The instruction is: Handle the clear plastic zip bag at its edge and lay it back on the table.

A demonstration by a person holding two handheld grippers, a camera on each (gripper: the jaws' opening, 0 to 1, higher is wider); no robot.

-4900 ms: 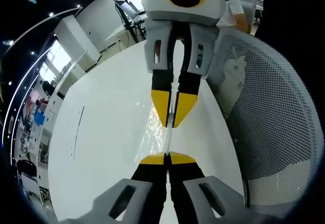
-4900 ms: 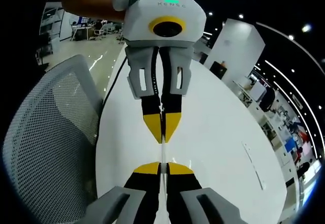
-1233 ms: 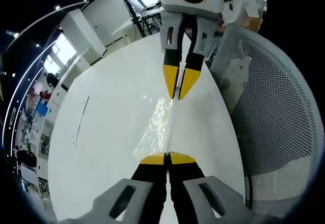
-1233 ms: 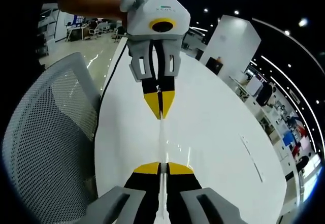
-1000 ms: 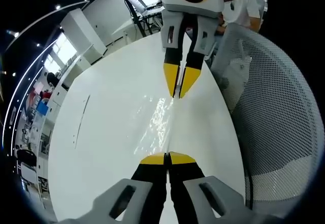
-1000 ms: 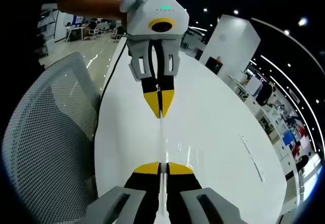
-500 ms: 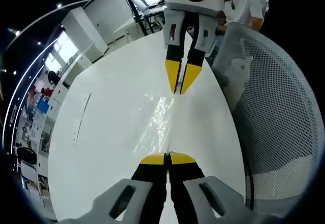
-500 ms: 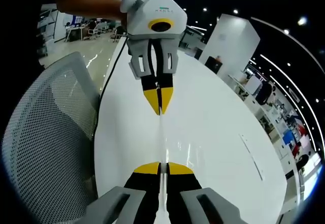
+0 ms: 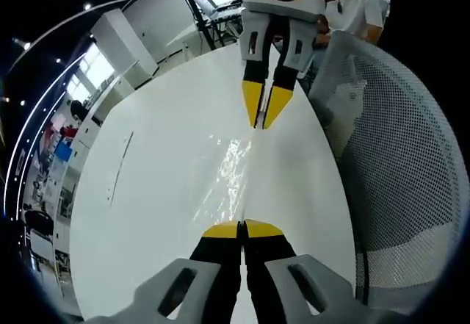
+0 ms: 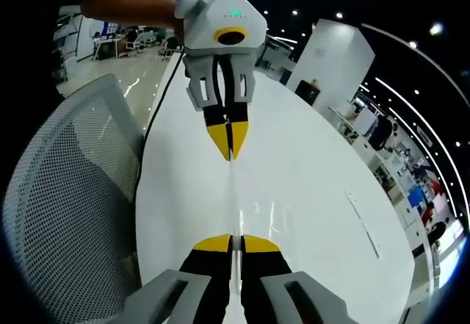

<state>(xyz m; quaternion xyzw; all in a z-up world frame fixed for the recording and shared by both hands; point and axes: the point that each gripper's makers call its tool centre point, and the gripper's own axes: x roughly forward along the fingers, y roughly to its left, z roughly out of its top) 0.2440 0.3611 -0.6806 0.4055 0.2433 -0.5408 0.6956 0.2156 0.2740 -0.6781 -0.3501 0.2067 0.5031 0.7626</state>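
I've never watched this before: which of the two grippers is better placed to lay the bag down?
Neither, probably: left gripper and right gripper each pinch an opposite edge of the clear zip bag, stretched above the white table. They should lower together.

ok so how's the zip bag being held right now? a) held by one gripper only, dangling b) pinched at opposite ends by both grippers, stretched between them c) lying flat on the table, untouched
b: the left gripper and right gripper each have their jaws shut on an end of the clear zip bag, which runs edge-on between them above the white table.
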